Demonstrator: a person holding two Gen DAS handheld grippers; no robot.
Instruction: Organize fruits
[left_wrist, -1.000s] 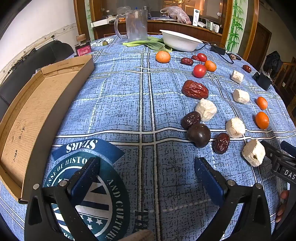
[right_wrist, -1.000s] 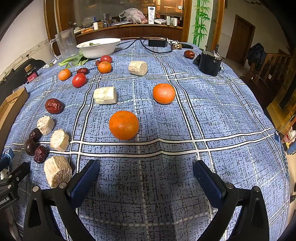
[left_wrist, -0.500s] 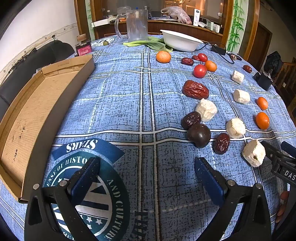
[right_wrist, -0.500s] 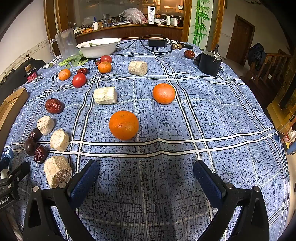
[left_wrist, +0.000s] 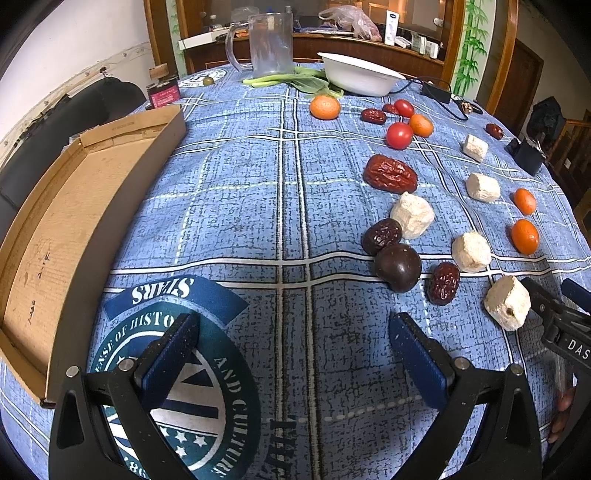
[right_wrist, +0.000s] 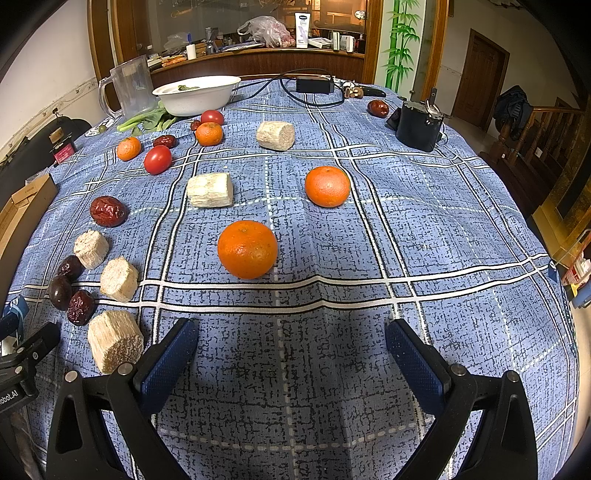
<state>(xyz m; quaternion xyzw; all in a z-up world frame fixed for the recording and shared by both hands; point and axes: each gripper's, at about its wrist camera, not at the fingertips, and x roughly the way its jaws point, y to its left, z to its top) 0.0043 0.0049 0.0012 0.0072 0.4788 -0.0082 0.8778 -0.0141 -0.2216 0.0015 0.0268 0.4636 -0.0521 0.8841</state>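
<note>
Fruits lie scattered on a blue checked tablecloth. In the right wrist view, an orange (right_wrist: 247, 248) sits just ahead of my open, empty right gripper (right_wrist: 291, 345), with a second orange (right_wrist: 327, 185) farther back. Red dates (right_wrist: 108, 211), tomatoes (right_wrist: 157, 159) and pale sugarcane chunks (right_wrist: 209, 190) lie to the left. In the left wrist view, my open, empty left gripper (left_wrist: 293, 343) hovers above the cloth. A dark round fruit (left_wrist: 398, 267), dates (left_wrist: 390, 173) and sugarcane chunks (left_wrist: 412, 215) lie ahead to its right.
An open cardboard box (left_wrist: 66, 221) lies at the table's left edge. A white bowl (left_wrist: 360, 78), a clear jug (left_wrist: 269, 44) and green leaves stand at the far end. A black pouch (right_wrist: 419, 122) and a cable with adapter (right_wrist: 314, 85) lie at the far right.
</note>
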